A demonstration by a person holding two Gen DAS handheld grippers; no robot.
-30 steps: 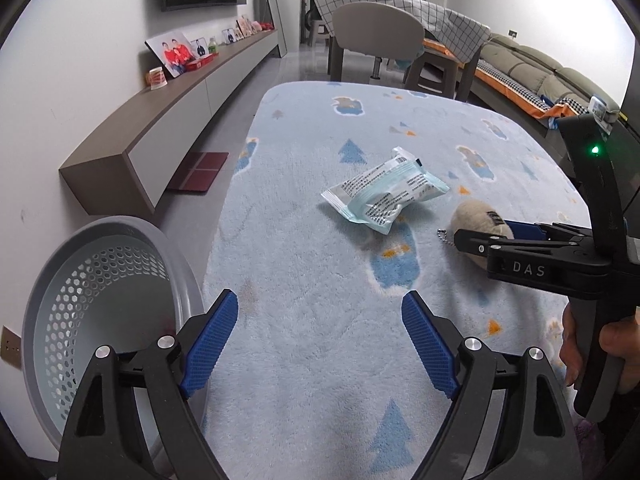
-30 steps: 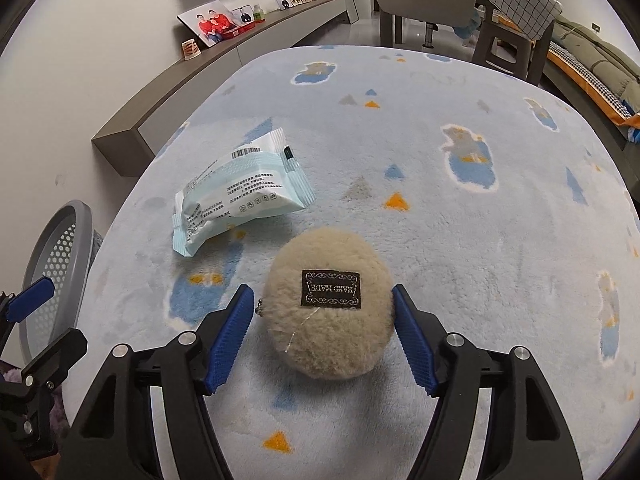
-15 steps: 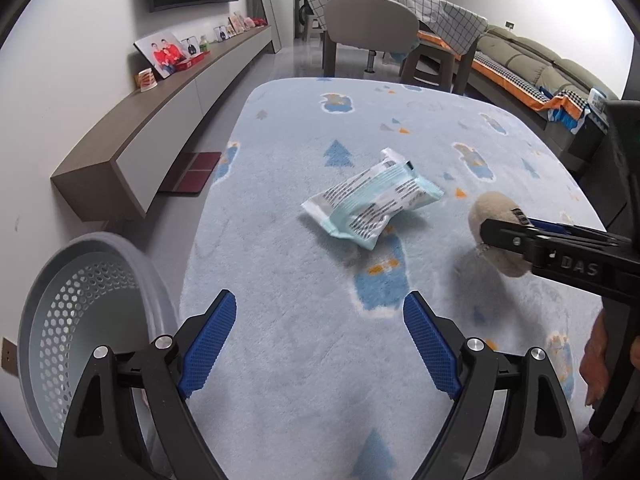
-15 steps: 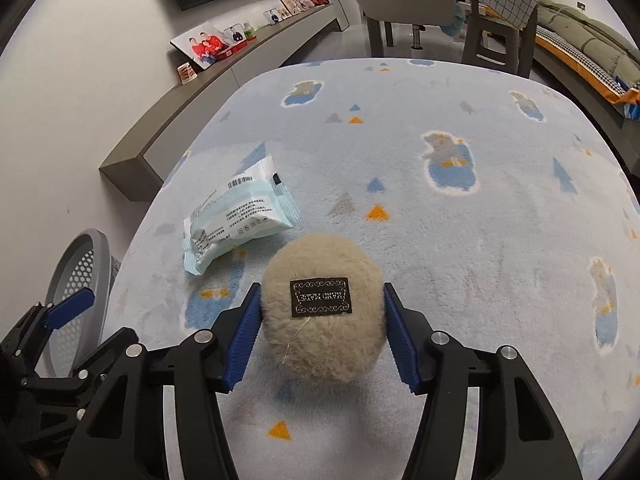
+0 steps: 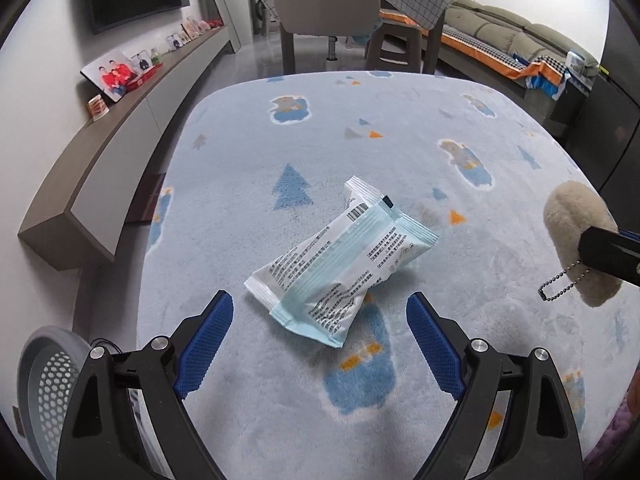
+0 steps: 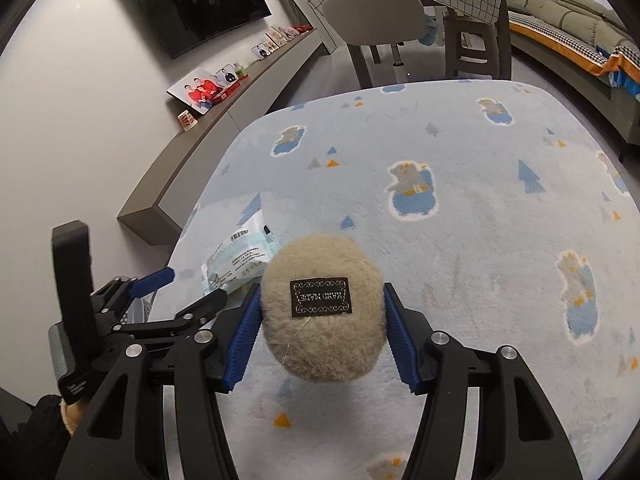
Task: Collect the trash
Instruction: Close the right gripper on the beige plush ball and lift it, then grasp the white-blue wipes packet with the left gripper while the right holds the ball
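**Over the packet: left claw lining up, right claw holding pouch**

Left claw [image 5: 316, 336] is opening, nothing between its pads; the packet [image 5: 340, 256] lies flat on the surface [image 5: 400, 152] just ahead of them. Right of the packet, the right claw [image 6: 320, 336] grips the furry pouch [image 6: 322, 304], lifted clear. Best: straddle the packet's short width, press into the pile, close firmly. Basket [image 5: 48, 384] waits left of the packet.

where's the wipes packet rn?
Left wrist view: the wipes packet lies flat on the blue rug, centre frame, just ahead of the left claw, whose jaws are opening and empty.
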